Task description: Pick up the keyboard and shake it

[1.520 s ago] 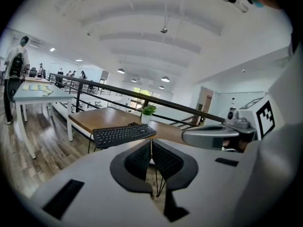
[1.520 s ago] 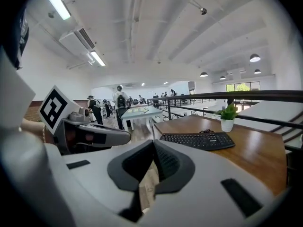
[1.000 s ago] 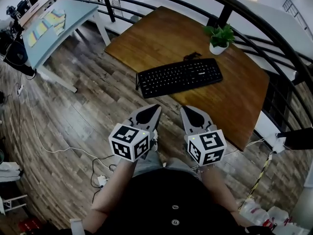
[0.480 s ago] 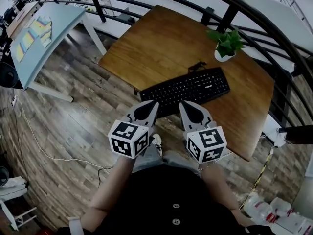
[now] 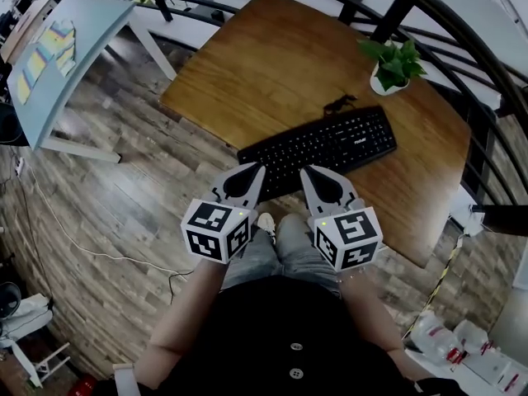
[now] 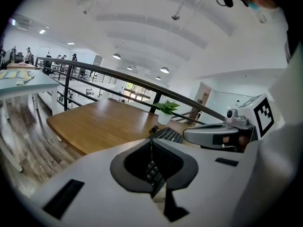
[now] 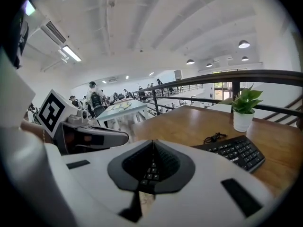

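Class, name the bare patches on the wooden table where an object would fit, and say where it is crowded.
Bare: the table's wide far-left stretch, from the keyboard back to the far edge; also the wood right of the keyboard, nearer than the plant. Crowded: the small gap between plant, cable and keyboard.
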Action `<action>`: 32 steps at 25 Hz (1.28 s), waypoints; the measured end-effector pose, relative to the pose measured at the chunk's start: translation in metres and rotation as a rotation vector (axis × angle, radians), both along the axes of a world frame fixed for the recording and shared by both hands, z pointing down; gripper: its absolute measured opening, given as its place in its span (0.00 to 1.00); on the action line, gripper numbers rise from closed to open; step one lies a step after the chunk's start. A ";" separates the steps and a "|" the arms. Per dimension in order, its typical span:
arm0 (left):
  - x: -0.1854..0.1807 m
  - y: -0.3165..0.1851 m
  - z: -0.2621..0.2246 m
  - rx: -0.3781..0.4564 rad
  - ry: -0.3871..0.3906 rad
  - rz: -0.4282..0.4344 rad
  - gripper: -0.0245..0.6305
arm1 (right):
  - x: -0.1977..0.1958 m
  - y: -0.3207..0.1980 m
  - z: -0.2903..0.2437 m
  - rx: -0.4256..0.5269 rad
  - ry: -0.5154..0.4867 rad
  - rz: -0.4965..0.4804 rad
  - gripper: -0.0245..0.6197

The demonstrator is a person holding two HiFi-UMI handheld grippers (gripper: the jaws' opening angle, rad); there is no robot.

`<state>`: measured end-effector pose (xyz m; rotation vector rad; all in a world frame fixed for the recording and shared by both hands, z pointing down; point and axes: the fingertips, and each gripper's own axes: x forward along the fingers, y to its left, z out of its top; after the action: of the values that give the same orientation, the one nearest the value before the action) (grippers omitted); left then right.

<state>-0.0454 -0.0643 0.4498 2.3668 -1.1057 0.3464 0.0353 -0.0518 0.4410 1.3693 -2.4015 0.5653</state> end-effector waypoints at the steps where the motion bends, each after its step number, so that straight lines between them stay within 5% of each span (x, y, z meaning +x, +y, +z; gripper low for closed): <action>1: 0.000 0.000 0.002 -0.006 -0.001 -0.003 0.07 | -0.001 -0.001 0.002 -0.008 0.000 -0.005 0.08; 16: 0.002 0.007 0.045 -0.110 -0.031 -0.081 0.07 | 0.013 -0.005 0.033 -0.106 0.034 -0.108 0.08; 25: -0.028 0.018 0.083 -0.218 -0.086 -0.174 0.07 | 0.019 -0.004 0.060 -0.152 0.038 -0.134 0.08; 32: -0.041 0.021 0.101 -0.276 -0.045 -0.218 0.09 | 0.031 -0.012 0.075 -0.163 0.025 -0.105 0.08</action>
<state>-0.0864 -0.0435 0.5510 1.9870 -1.2373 0.4449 0.0667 -0.0636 0.5160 1.1682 -2.3339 0.6946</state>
